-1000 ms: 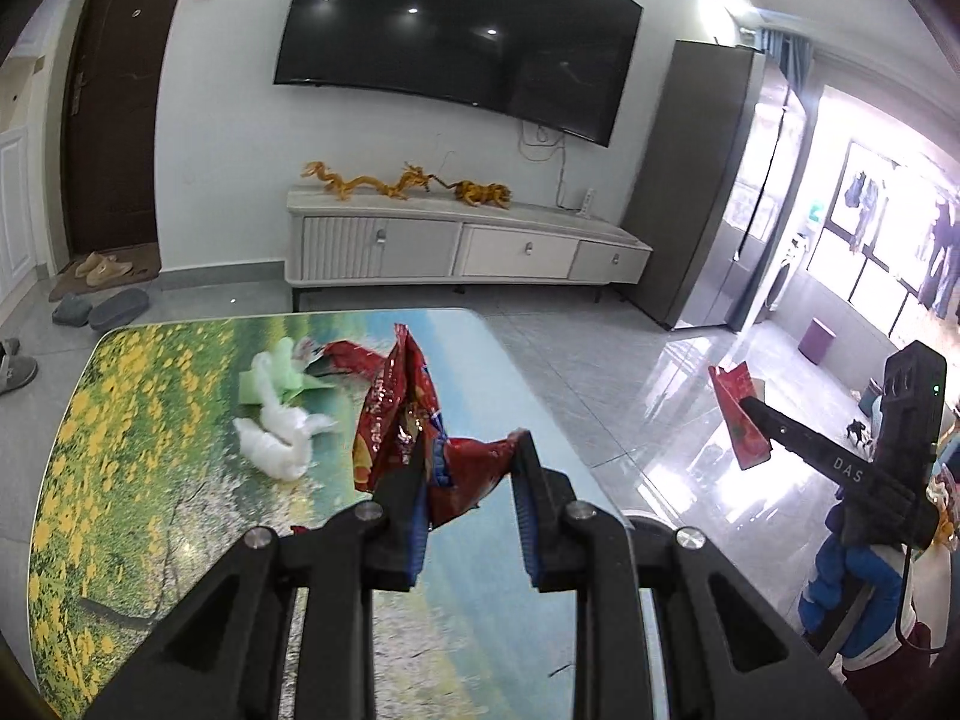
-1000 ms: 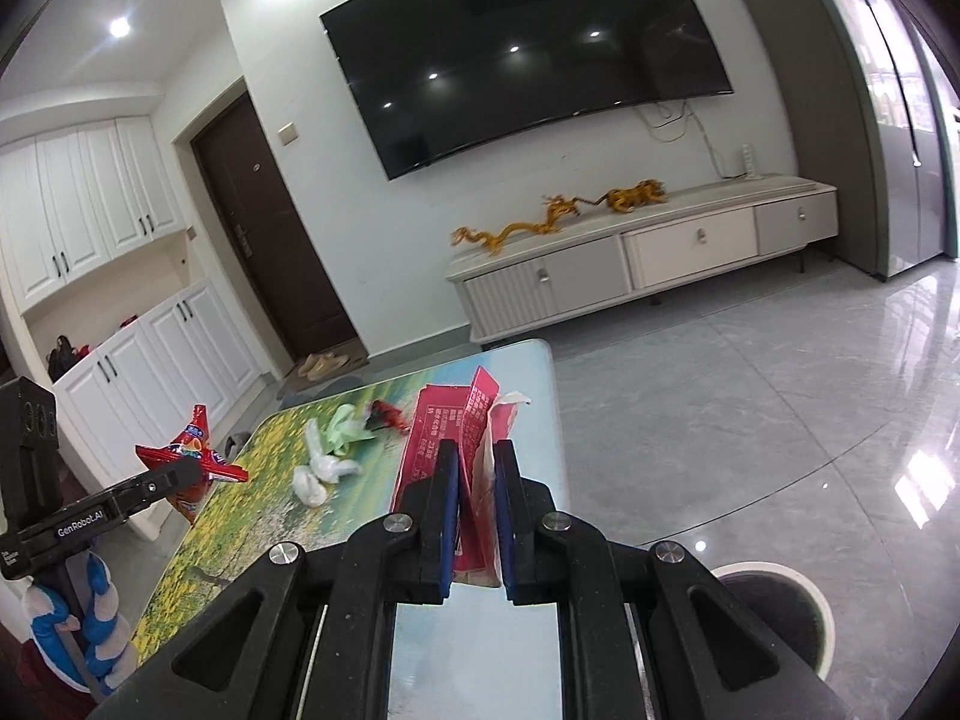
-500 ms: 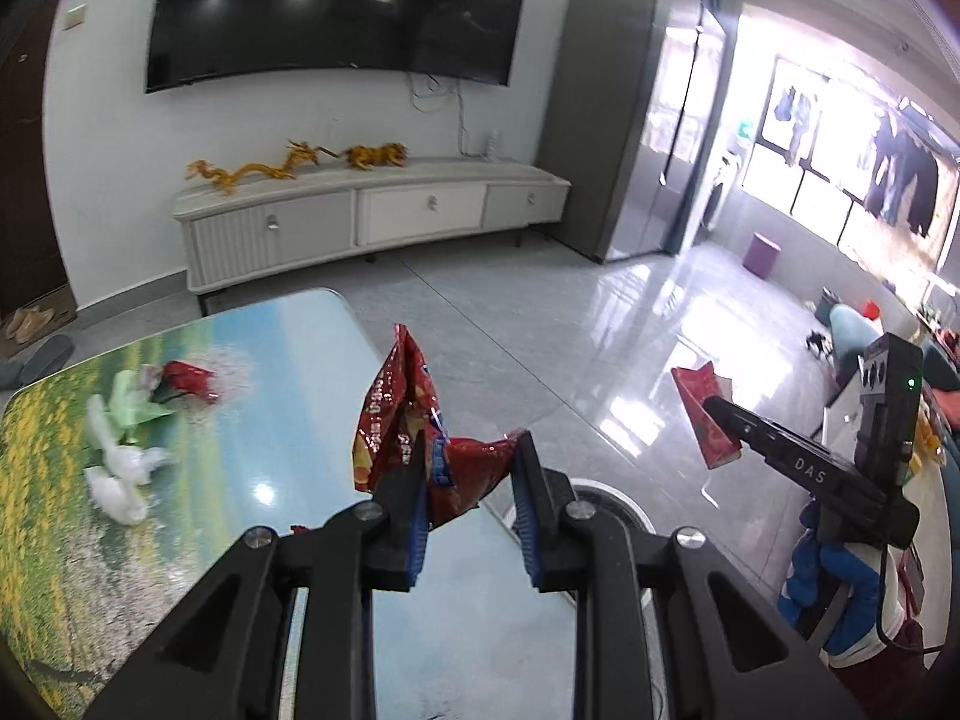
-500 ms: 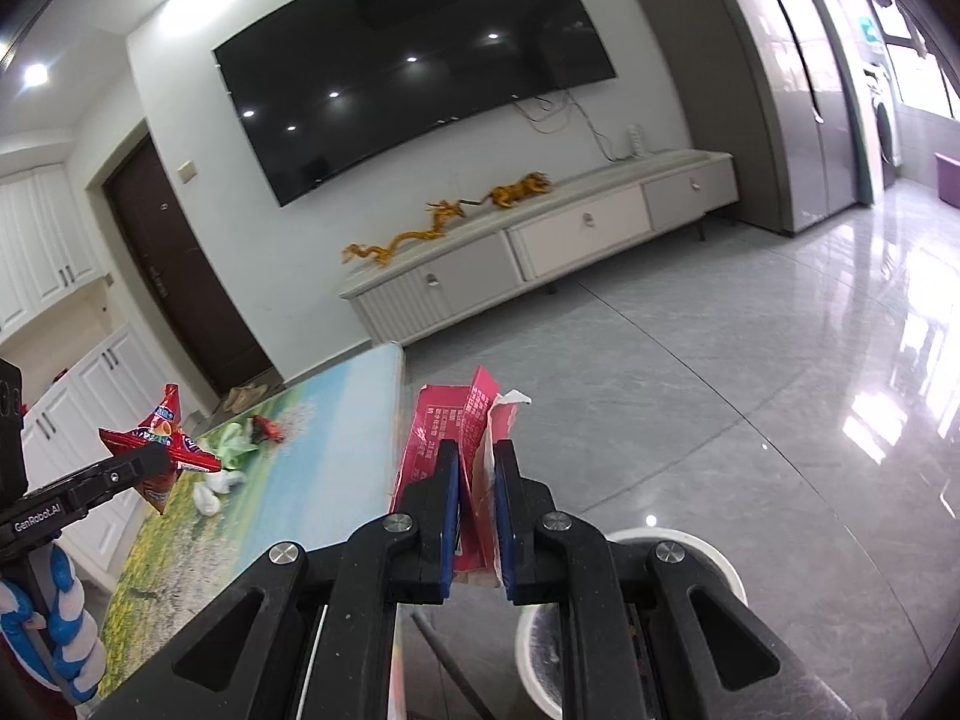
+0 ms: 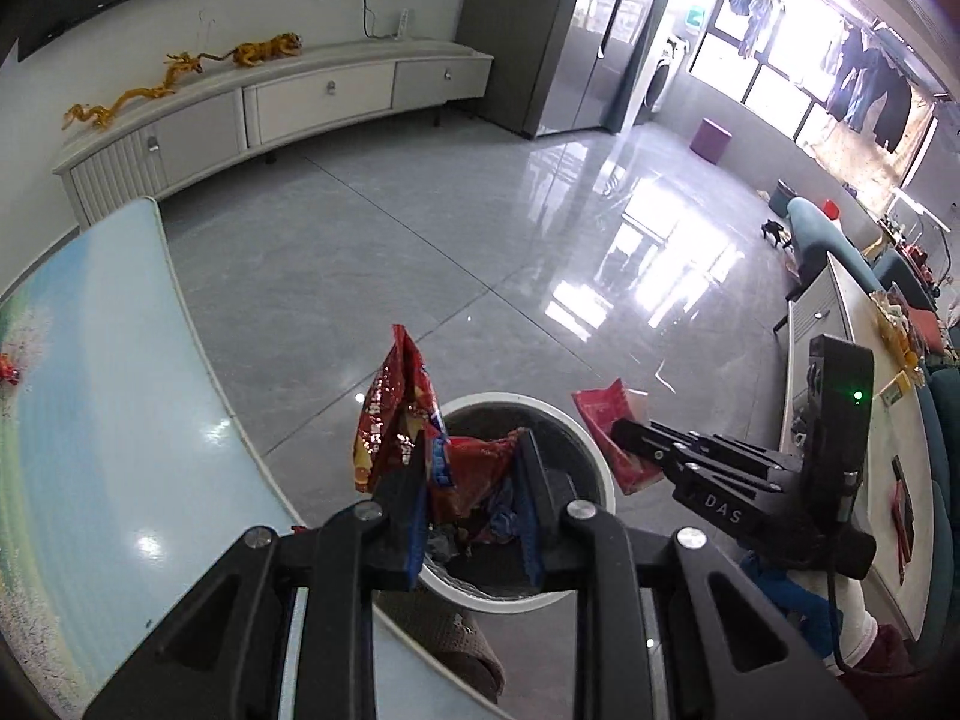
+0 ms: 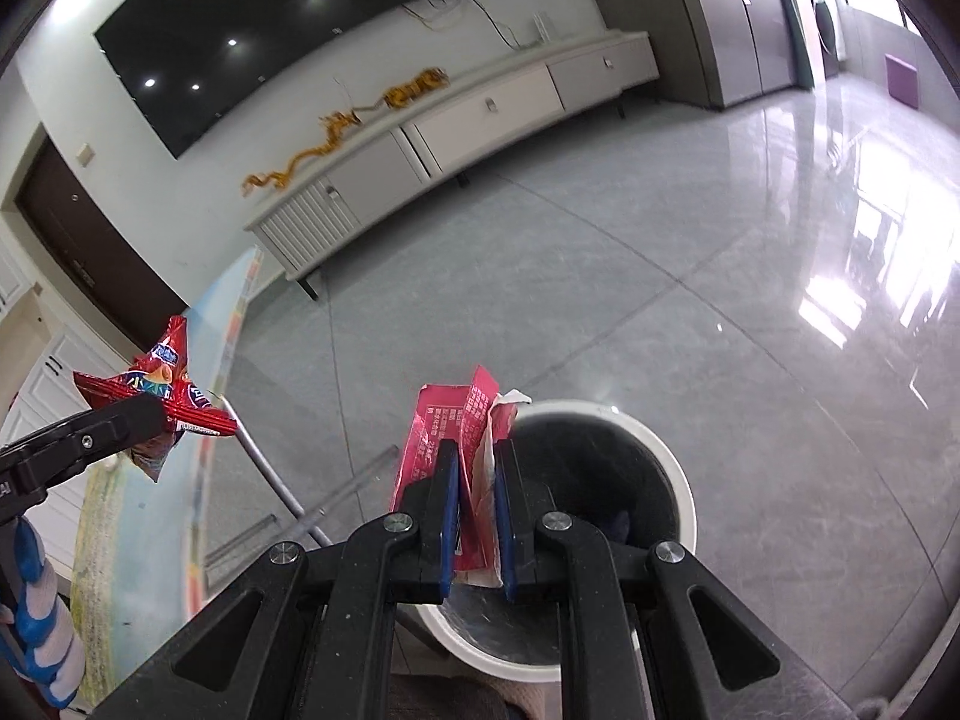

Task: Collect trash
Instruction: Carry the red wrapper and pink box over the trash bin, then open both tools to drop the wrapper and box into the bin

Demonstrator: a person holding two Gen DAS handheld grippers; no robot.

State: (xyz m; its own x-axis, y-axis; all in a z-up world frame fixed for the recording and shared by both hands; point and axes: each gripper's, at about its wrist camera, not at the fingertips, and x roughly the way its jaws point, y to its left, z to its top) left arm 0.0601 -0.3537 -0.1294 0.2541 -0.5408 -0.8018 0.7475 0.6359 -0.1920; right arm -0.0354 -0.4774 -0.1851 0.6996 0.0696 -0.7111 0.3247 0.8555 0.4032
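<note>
My left gripper [image 5: 474,456] is shut on a crumpled red snack bag [image 5: 396,414] and holds it over the white-rimmed trash bin [image 5: 591,450] on the floor. My right gripper [image 6: 477,462] is shut on a flattened pink carton [image 6: 456,420] above the left rim of the same bin [image 6: 672,456]. The right gripper with the carton [image 5: 606,420] shows in the left wrist view at the bin's right side. The left gripper with the snack bag [image 6: 162,384] shows at the left of the right wrist view. Trash lies inside the bin.
The table with the printed landscape top [image 5: 102,396] is at the left; its edge [image 6: 222,372] and metal legs stand beside the bin. A white TV cabinet [image 5: 288,96] stands along the far wall. Glossy grey floor lies beyond the bin. A sofa and side table stand at the right [image 5: 840,324].
Both grippers have swung away from the table toward the floor and now hang over the trash bin, each still holding its piece of trash. The table has slid out to the left.
</note>
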